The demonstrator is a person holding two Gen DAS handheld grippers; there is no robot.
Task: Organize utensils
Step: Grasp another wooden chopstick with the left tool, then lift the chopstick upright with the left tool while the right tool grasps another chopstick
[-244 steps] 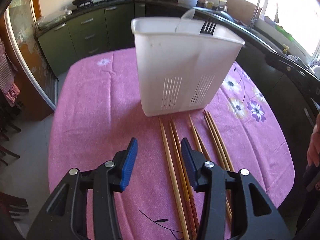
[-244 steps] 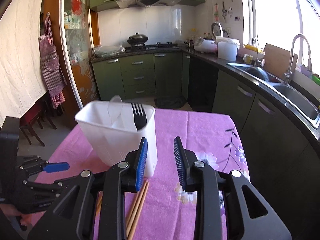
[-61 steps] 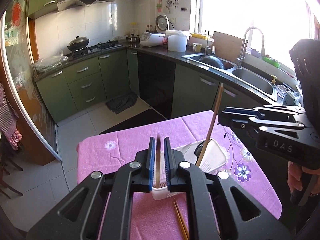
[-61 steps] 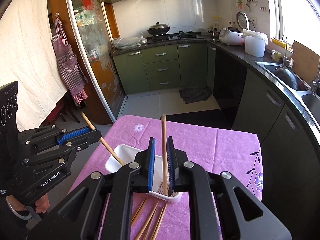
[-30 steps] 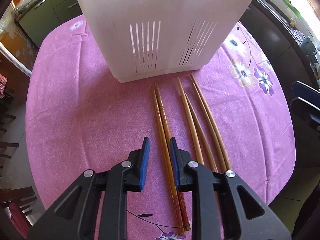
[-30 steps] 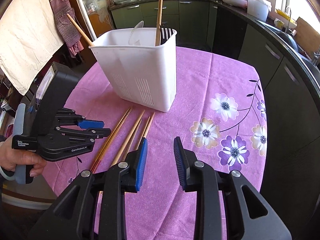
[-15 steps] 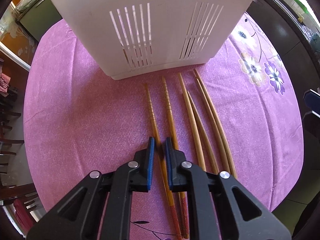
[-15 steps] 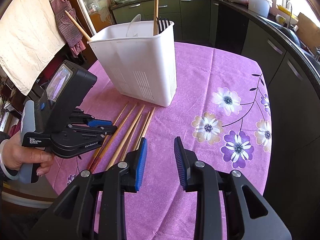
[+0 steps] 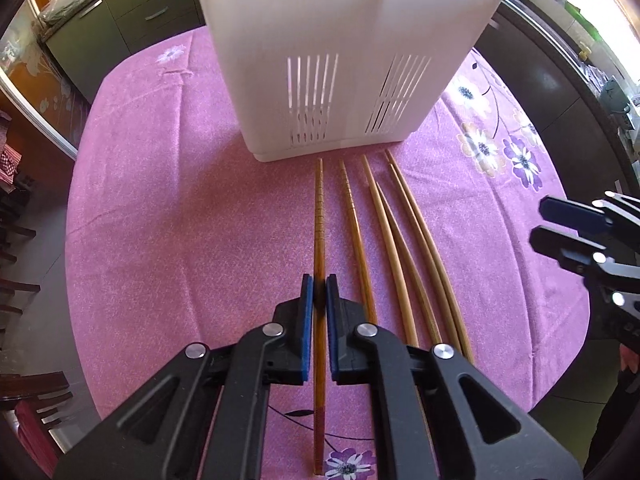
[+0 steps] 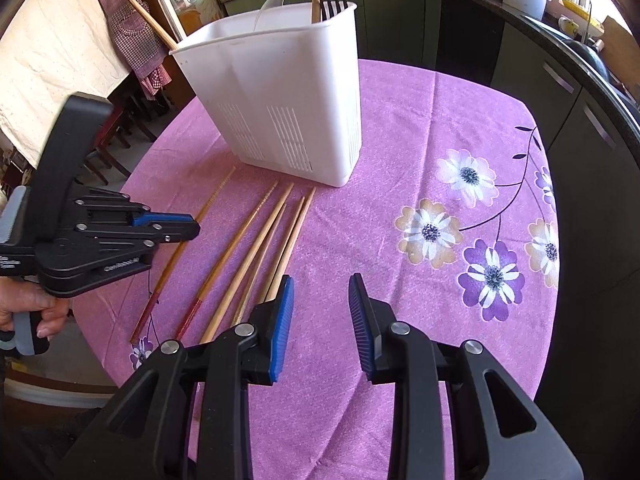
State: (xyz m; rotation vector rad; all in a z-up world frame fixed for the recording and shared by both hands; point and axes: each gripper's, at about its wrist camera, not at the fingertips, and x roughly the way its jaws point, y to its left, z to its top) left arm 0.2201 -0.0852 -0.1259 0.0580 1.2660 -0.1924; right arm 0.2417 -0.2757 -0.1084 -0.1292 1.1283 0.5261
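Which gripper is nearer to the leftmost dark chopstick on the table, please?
Left. The left gripper is shut on that chopstick; the right gripper hangs open over the cloth beside the pale chopsticks.

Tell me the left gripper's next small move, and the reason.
Probably lift straight up. The left gripper is shut on the leftmost chopstick, which still lies along the pink tablecloth; it has to clear the cloth before it can go into the white utensil holder.

White bin (image 10: 280,92), slotted; pink cloth (image 9: 180,220) with purple and cream flowers; tan chopsticks (image 9: 396,240), 2 red-tipped; black grippers, blue pads (image 10: 280,320).
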